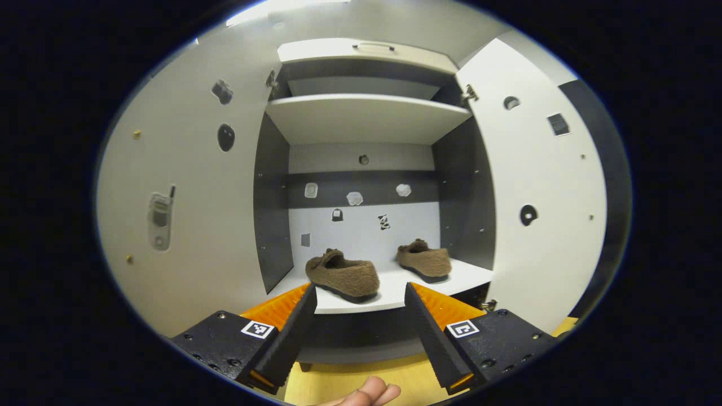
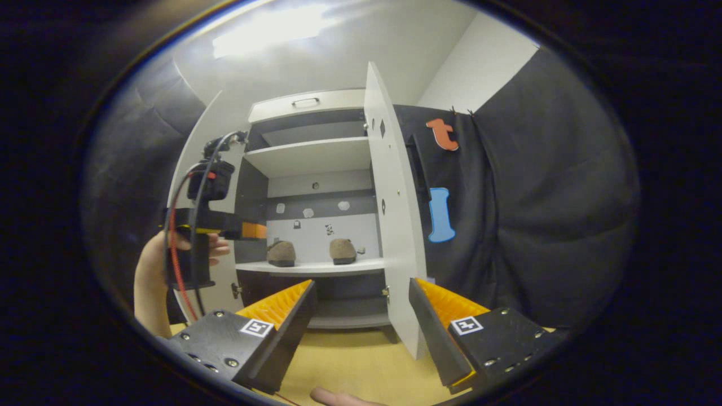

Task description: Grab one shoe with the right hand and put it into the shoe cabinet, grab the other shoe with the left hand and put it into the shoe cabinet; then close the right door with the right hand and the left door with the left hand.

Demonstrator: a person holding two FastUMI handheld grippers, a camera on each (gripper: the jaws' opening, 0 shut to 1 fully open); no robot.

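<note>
Two brown fuzzy shoes rest on the lower shelf point(image 1: 389, 301) of the open shoe cabinet: one shoe point(image 1: 343, 275) at the left front, the other shoe point(image 1: 424, 260) farther back on the right. My left gripper point(image 1: 358, 316) is open and empty, just in front of the shelf edge. Both doors stand open, the left door point(image 1: 186, 214) and the right door point(image 1: 541, 197). In the right gripper view, my right gripper point(image 2: 361, 310) is open and empty, farther back, with the right door point(image 2: 395, 225) edge-on ahead. That view has both shoes point(image 2: 281, 254) point(image 2: 342, 251) and the left gripper point(image 2: 254, 230) held by a hand.
An upper shelf point(image 1: 366, 115) spans the cabinet, with a drawer front and handle point(image 1: 373, 46) above it. Yellowish wooden floor point(image 2: 350, 361) lies below the cabinet. The black cloth wall point(image 2: 536, 214) stands to the right of the right door. A fingertip point(image 1: 372, 392) pokes in at the bottom edge.
</note>
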